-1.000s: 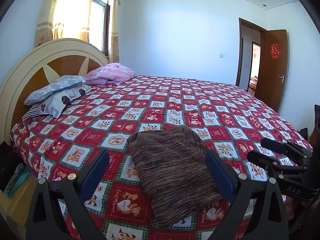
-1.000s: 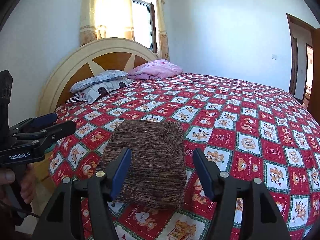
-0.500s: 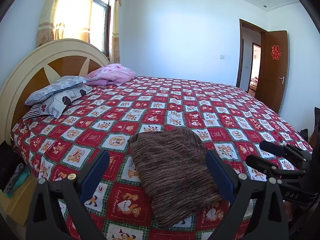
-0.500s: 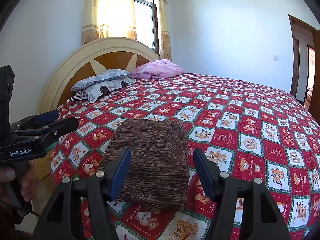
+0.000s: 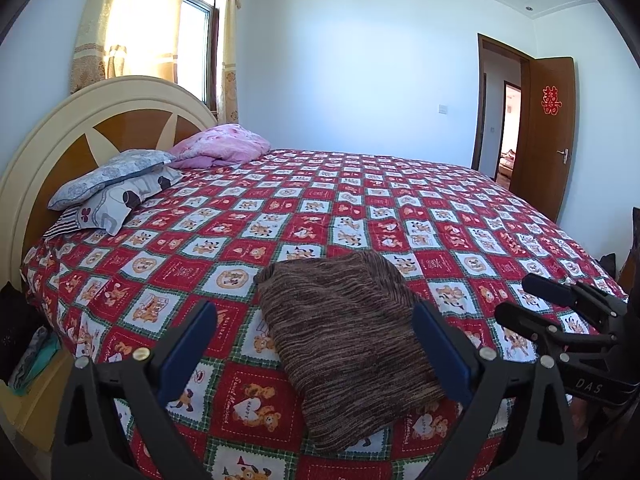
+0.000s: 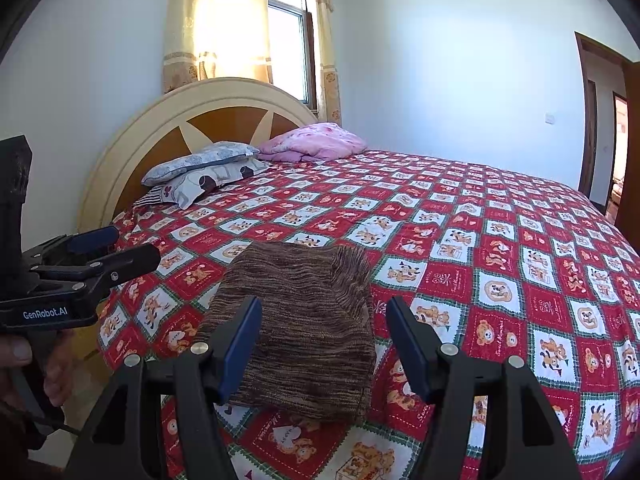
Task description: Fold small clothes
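Left hand-held gripper (image 5: 316, 344) spread wide, right hand-held gripper (image 6: 322, 340) likewise — both empty, above folded brown knit (image 5: 344, 332).

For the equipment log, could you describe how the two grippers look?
Both are black frames with blue finger pads and silver screws. The left gripper reads "GenRobot.AI" in white on its side; the right gripper reads "DAS".

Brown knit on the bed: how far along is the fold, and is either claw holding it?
Done: the brown knit lies as a compact folded block near the edge of the bed. In hand: nothing. The left claw and right claw are both open, apart from the cloth. Left: no other garment to fold shows in either view, so at most a final tidy of this piece.
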`<action>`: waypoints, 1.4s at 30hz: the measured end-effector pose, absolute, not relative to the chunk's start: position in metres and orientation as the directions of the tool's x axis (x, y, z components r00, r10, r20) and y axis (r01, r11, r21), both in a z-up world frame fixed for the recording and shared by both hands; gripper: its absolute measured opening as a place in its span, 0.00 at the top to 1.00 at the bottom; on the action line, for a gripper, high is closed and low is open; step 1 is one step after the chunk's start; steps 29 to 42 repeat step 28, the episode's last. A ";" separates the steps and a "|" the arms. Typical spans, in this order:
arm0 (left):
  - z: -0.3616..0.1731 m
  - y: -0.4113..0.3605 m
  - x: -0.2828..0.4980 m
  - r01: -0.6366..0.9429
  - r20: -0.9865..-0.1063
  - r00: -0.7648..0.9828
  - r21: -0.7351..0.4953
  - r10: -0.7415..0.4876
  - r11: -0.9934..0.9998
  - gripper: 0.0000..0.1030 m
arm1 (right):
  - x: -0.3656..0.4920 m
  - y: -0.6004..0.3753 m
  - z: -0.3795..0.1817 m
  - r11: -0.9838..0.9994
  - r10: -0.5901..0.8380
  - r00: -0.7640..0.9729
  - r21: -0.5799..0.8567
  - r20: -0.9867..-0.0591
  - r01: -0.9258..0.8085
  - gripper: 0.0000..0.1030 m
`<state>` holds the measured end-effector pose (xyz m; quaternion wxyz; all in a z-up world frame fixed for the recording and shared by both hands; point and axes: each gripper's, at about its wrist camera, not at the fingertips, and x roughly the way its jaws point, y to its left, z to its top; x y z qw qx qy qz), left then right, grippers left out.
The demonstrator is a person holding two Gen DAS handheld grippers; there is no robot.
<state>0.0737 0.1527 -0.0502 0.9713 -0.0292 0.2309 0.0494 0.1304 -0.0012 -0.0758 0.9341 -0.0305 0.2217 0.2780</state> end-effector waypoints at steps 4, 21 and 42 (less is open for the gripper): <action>-0.050 0.154 0.074 -0.112 -0.445 0.891 -0.033 0.086 0.993 0.00 | 0.128 -0.004 -0.073 0.845 0.507 0.759 0.064 -0.410 -0.530 0.36; -0.049 0.153 0.077 -0.140 -0.447 0.885 0.003 0.127 0.990 0.00 | 0.118 -0.006 -0.067 0.837 0.526 0.771 0.060 -0.360 -0.543 0.36; -0.056 0.156 0.079 -0.154 -0.463 0.876 0.001 0.137 0.988 0.00 | 0.117 -0.004 -0.069 0.834 0.529 0.766 0.057 -0.365 -0.549 0.36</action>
